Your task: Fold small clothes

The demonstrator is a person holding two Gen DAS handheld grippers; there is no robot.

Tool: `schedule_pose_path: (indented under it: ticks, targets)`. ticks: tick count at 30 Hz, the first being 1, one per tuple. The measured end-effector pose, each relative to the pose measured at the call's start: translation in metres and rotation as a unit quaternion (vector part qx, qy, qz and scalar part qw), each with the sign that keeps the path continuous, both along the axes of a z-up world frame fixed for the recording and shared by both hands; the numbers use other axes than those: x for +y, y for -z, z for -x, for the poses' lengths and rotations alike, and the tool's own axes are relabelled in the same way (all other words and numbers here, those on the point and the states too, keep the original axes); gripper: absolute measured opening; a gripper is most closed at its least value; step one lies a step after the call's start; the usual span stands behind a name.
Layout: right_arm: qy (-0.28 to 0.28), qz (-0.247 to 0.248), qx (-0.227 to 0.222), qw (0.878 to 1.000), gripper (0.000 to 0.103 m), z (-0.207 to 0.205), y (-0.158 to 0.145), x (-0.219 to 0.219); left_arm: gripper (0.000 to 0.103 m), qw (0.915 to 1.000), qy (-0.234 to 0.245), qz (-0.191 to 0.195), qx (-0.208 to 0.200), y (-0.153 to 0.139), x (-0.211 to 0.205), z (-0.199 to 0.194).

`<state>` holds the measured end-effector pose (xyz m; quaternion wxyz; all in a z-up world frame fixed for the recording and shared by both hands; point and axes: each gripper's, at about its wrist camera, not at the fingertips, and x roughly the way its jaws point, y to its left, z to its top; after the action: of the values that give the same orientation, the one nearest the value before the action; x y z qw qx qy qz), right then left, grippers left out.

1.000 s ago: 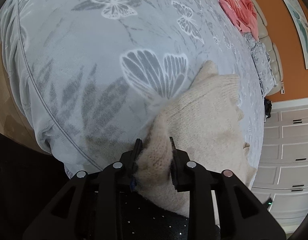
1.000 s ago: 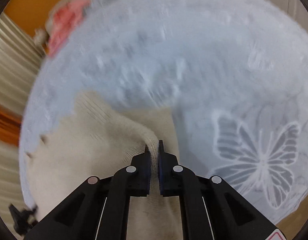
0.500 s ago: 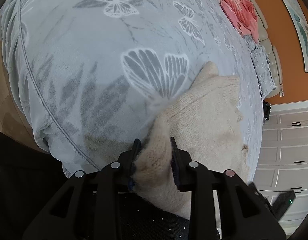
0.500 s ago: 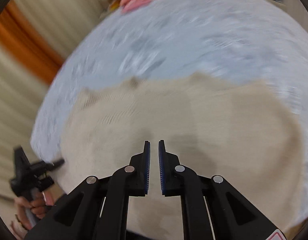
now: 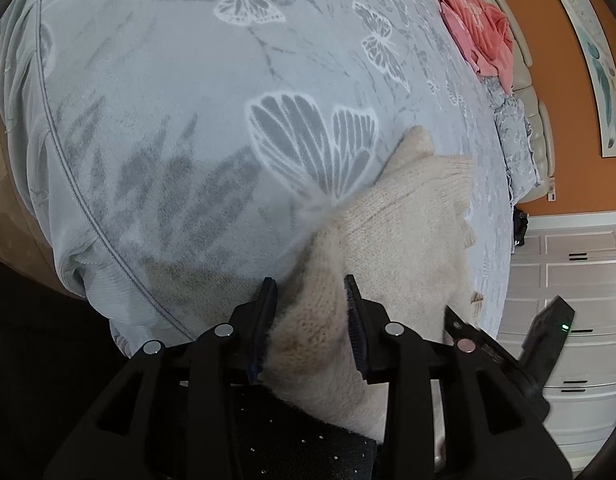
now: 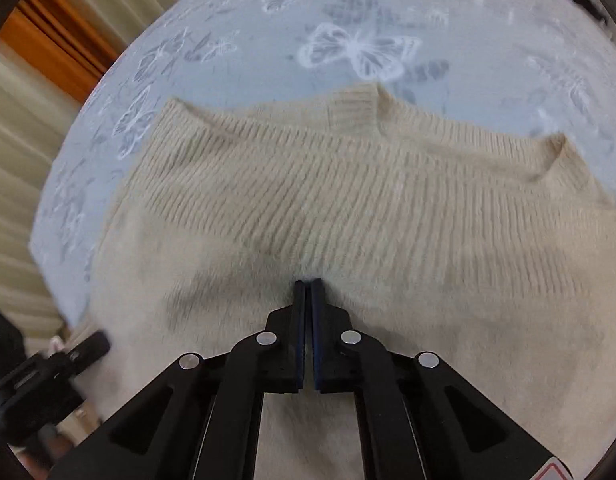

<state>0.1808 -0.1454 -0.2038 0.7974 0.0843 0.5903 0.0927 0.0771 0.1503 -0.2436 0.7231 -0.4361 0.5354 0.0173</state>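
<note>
A cream knitted sweater (image 6: 347, 200) lies spread on the pale blue butterfly-print bedspread (image 6: 367, 20). In the left wrist view the sweater (image 5: 407, 220) sits near the bed's front edge, and my left gripper (image 5: 309, 296) has its fingers part-closed around a thick bunch of its fabric. My right gripper (image 6: 308, 286) is shut and empty, its tips just above the sweater's middle. The right gripper also shows at the lower right of the left wrist view (image 5: 507, 344).
Pink clothes (image 5: 479, 36) lie on a beige sofa (image 5: 535, 120) beyond the bed. White drawers (image 5: 579, 280) stand to the right. Beige curtains (image 6: 24, 128) hang to the left of the bed. The left gripper shows at the right wrist view's lower left (image 6: 48, 368).
My right gripper let go of the sweater fold and swung over the sweater's middle, staying shut. My left gripper kept its hold and barely moved.
</note>
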Motion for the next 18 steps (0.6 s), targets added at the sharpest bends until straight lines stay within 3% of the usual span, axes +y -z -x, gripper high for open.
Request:
schedule_pose_path:
  ticks: [1,4,7,9,11,15,17,18]
  targets:
    - [0.001,0.003,0.004,1.0,0.008,0.001,-0.007,0.004,0.033,1.0,0.0,0.0,0.0,0.0,0.0,0.0]
    - [-0.002,-0.027,-0.021,0.999,0.003,0.005,-0.031,0.003,0.034,1.0,0.0,0.0,-0.001,0.0,0.0,0.001]
    - [0.036,-0.006,-0.051,0.998,0.003,0.015,-0.048,-0.016,0.035,1.0,0.002,0.0,-0.002,-0.001,0.0,0.0]
    - [0.052,0.013,-0.03,0.998,0.003,0.012,-0.035,-0.028,0.037,1.0,0.003,0.0,-0.003,-0.003,-0.002,-0.001]
    - [0.048,0.043,0.014,0.998,0.002,0.009,-0.004,-0.03,0.042,1.0,0.007,0.0,-0.003,-0.003,-0.003,-0.002]
    - [0.023,0.093,-0.017,0.995,0.004,0.009,0.003,-0.016,0.061,0.9994,0.03,-0.018,-0.003,-0.009,-0.016,-0.013]
    - [0.012,0.108,-0.015,0.994,0.006,0.008,0.001,-0.01,0.059,0.9982,0.04,-0.043,0.006,-0.012,-0.024,-0.018]
    - [0.01,0.101,-0.014,0.995,0.006,0.007,-0.005,-0.01,0.044,0.9982,0.039,-0.045,0.005,-0.013,-0.025,-0.019]
